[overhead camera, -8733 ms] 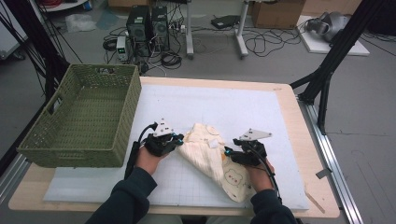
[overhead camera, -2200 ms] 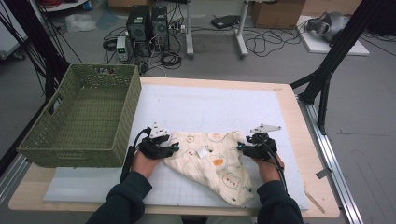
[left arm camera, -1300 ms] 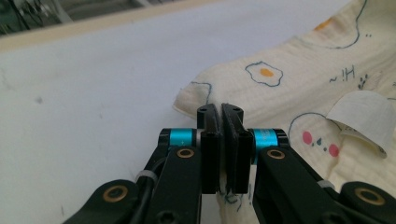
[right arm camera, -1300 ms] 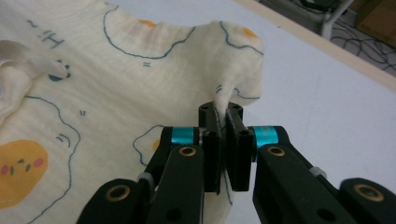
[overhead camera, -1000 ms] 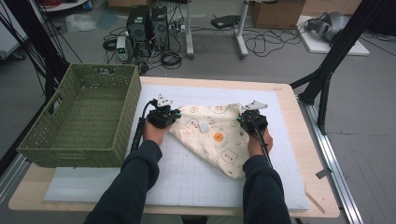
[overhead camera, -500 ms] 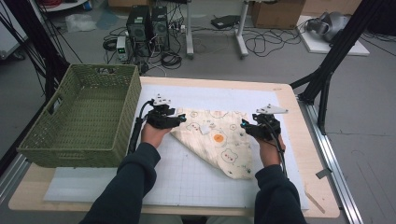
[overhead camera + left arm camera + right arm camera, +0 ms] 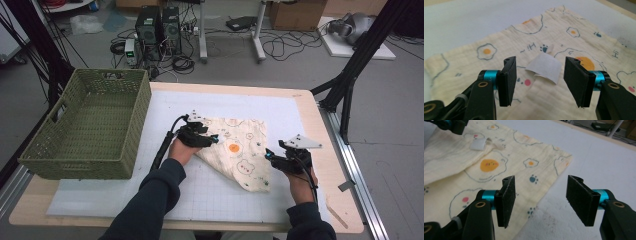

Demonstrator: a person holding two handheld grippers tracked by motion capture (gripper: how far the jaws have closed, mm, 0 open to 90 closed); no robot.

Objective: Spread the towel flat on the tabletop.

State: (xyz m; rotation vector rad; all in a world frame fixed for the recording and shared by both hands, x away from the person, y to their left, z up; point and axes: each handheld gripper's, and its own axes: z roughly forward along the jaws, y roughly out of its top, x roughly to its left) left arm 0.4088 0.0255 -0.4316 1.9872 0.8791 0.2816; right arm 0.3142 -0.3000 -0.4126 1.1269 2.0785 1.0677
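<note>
inspection of the folding work at this moment. the cream muslin cloth printed with fried eggs and paw marks [image 7: 239,150] lies flat on the white gridded mat [image 7: 100,200] covering the counter [image 7: 310,107], right of the green woven basket [image 7: 90,127], which stands well apart from it. the cloth lies folded to a rough triangle, straight edge along the far side, long axis running from that edge down to a point near the person.

left tool [image 7: 212,139]: over the cloth's left upper part, jaws spread, nothing between them. its jaws have just been opening. in the left gripper view the cloth with its small white label [image 7: 545,67] lies directly ahead and below, not pinched.

right tool [image 7: 268,155]: off the cloth's right edge, over bare mat, jaws spread and empty; they too have just been opening. in the right gripper view the cloth edge [image 7: 544,182] runs to the left of the jaws.

judgement: the left tool is the nearer, already above the cloth; the right must travel leftward to reach the edge. the next fold likely turns on the near point.
</note>
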